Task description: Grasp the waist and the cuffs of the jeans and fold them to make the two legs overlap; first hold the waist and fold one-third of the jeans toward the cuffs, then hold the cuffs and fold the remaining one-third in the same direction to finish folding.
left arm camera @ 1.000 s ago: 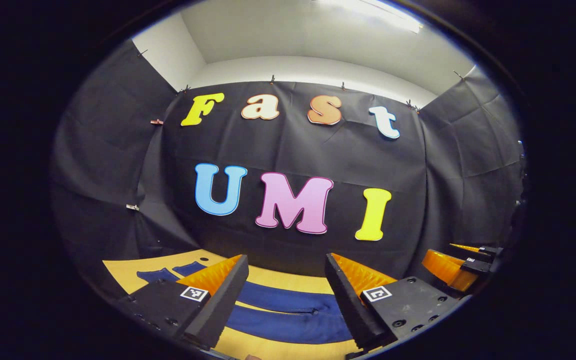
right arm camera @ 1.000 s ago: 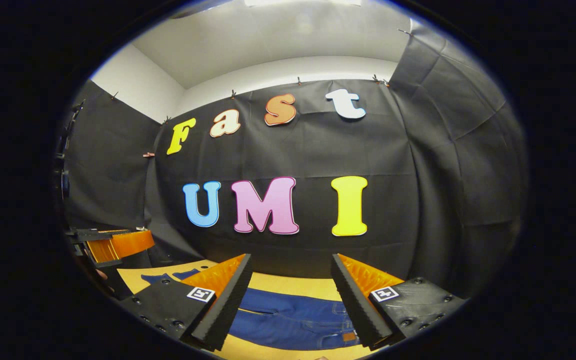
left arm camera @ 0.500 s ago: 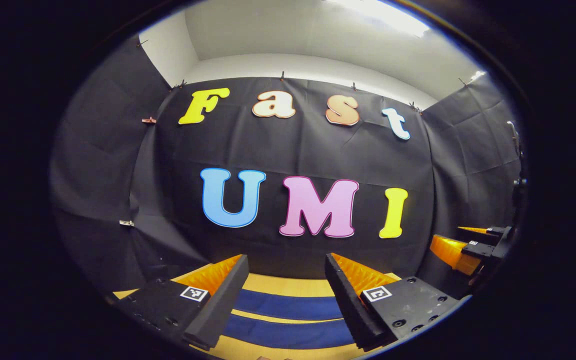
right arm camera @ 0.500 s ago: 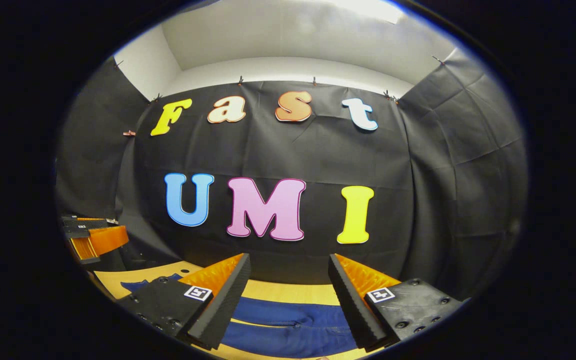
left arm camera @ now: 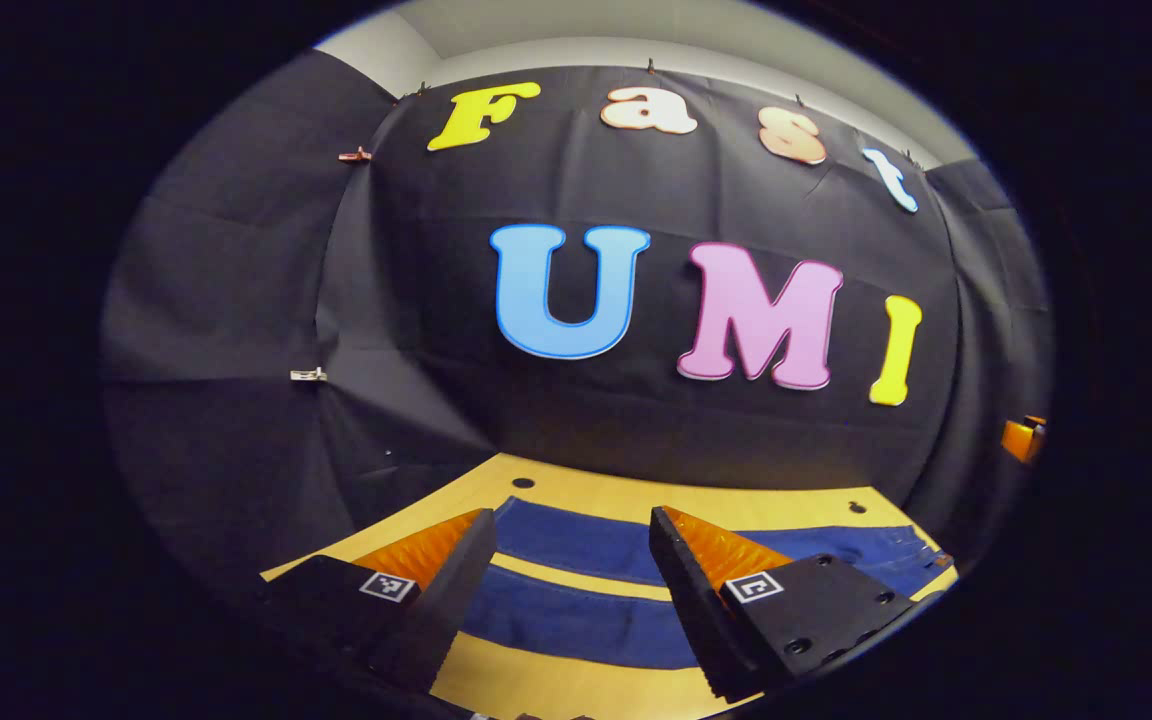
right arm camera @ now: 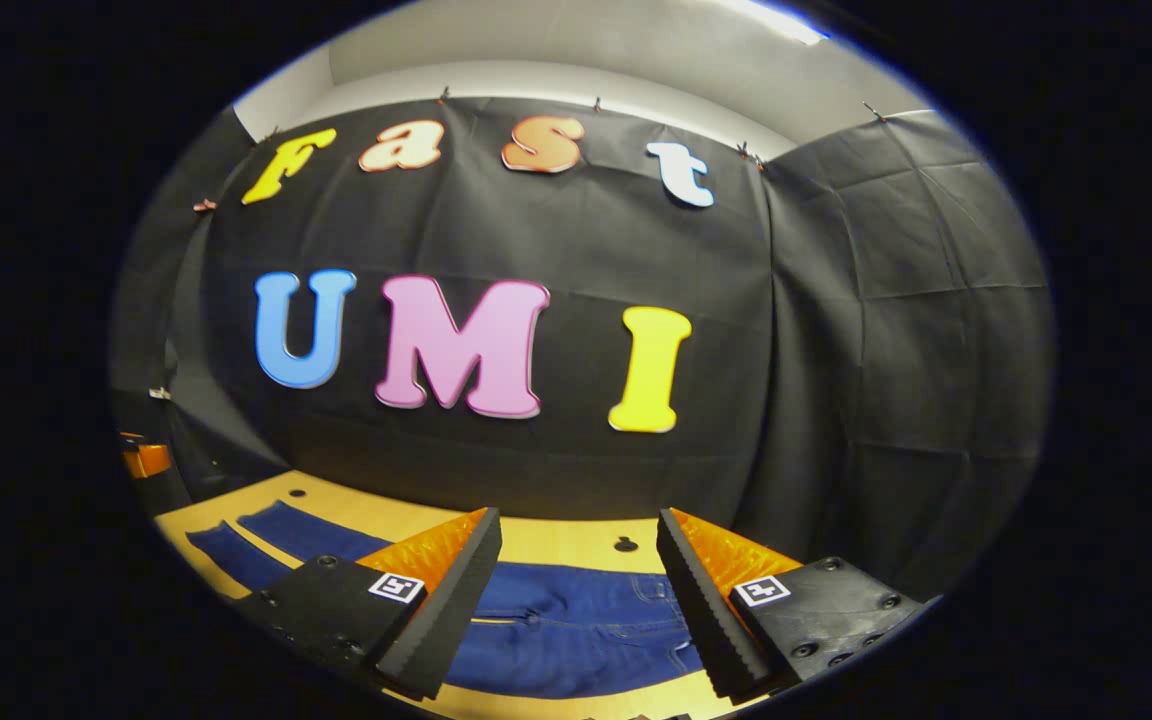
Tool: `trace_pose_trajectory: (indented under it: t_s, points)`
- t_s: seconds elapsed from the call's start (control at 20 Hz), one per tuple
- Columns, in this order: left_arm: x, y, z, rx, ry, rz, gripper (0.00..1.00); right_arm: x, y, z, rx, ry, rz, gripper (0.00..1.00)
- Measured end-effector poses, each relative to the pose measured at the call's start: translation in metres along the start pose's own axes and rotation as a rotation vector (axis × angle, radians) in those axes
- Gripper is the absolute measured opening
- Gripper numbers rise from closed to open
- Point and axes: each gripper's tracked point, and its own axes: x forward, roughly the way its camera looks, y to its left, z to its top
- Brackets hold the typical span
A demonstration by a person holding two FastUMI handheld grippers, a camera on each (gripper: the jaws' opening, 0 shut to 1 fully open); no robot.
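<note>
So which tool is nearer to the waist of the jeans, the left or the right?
The right. The right tool hangs open just above the waist of the jeans. The left tool hangs open over the two legs, with the waist far off to its right.

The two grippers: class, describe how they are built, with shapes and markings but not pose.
The left gripper and the right gripper look alike: two wedge-shaped fingers that taper forward, with saw-toothed inner edges and ribbed outer faces. Each finger sits on a flat black plate with round screw holes and a small square black-and-white tag.
</note>
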Motion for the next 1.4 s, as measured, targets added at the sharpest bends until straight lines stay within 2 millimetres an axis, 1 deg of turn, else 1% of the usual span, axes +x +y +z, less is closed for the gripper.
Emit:
trace_pose_trajectory:
  t_s: [0.1,0.2,0.25,0.35,0.45,0.5,0.55,0.65,0.7,0.75,0.85,0.9,1.05,1.1,1.15,1.2,1.25,1.3,1.35,1.4]
  points:
    - [0.024,0.038,-0.03,0.102,0.066,0.017,0.97,0.018,-0.01,-0.026,-0.109,0.048,0.025,0.96]
    - [0.045,0.082,-0.058,0.262,0.152,0.035,0.96,0.034,-0.021,-0.049,-0.258,0.094,0.064,0.96]
    - [0.052,0.107,-0.068,0.342,0.181,0.048,0.98,0.041,-0.028,-0.06,-0.315,0.114,0.077,0.96]
    - [0.069,0.132,-0.09,0.455,0.248,0.043,0.99,0.054,-0.038,-0.084,-0.358,0.165,0.087,0.96]
    - [0.075,0.147,-0.112,0.568,0.305,0.007,0.99,0.061,-0.046,-0.113,-0.378,0.238,0.103,0.96]
    - [0.079,0.153,-0.119,0.645,0.325,-0.025,0.99,0.062,-0.051,-0.128,-0.417,0.282,0.105,0.96]
    - [0.084,0.156,-0.127,0.73,0.34,-0.07,0.99,0.063,-0.058,-0.139,-0.464,0.316,0.095,0.96]
    - [0.098,0.167,-0.153,0.897,0.379,-0.167,0.99,0.063,-0.068,-0.152,-0.532,0.367,0.071,0.97]
    - [0.108,0.17,-0.169,0.97,0.403,-0.219,0.99,0.061,-0.072,-0.157,-0.55,0.389,0.054,0.97]
    - [0.112,0.172,-0.181,1.043,0.423,-0.272,0.98,0.055,-0.074,-0.162,-0.561,0.401,0.042,0.97]
    - [0.118,0.173,-0.2,1.187,0.435,-0.389,0.99,0.044,-0.074,-0.171,-0.572,0.442,0.029,0.97]
    - [0.118,0.175,-0.209,1.243,0.445,-0.447,0.99,0.039,-0.075,-0.177,-0.578,0.464,0.023,0.97]
    - [0.117,0.168,-0.233,1.32,0.483,-0.584,0.98,0.023,-0.078,-0.183,-0.589,0.49,0.008,0.97]
    - [0.118,0.176,-0.242,1.336,0.524,-0.593,0.96,0.019,-0.082,-0.187,-0.596,0.5,0.001,0.97]
    - [0.116,0.172,-0.241,1.351,0.513,-0.609,0.98,0.013,-0.086,-0.192,-0.596,0.524,-0.001,0.97]
    - [0.12,0.167,-0.238,1.368,0.488,-0.623,0.96,0.007,-0.09,-0.197,-0.597,0.547,-0.007,0.97]
    - [0.125,0.168,-0.241,1.377,0.487,-0.617,0.96,0.003,-0.096,-0.199,-0.593,0.55,-0.02,0.97]
    - [0.131,0.173,-0.243,1.386,0.5,-0.594,0.98,0.002,-0.103,-0.202,-0.591,0.558,-0.035,0.97]
    - [0.135,0.173,-0.244,1.392,0.503,-0.588,0.96,-0.002,-0.11,-0.208,-0.594,0.578,-0.046,0.97]
    - [0.134,0.169,-0.249,1.386,0.513,-0.603,0.88,-0.003,-0.117,-0.211,-0.607,0.588,-0.056,0.97]
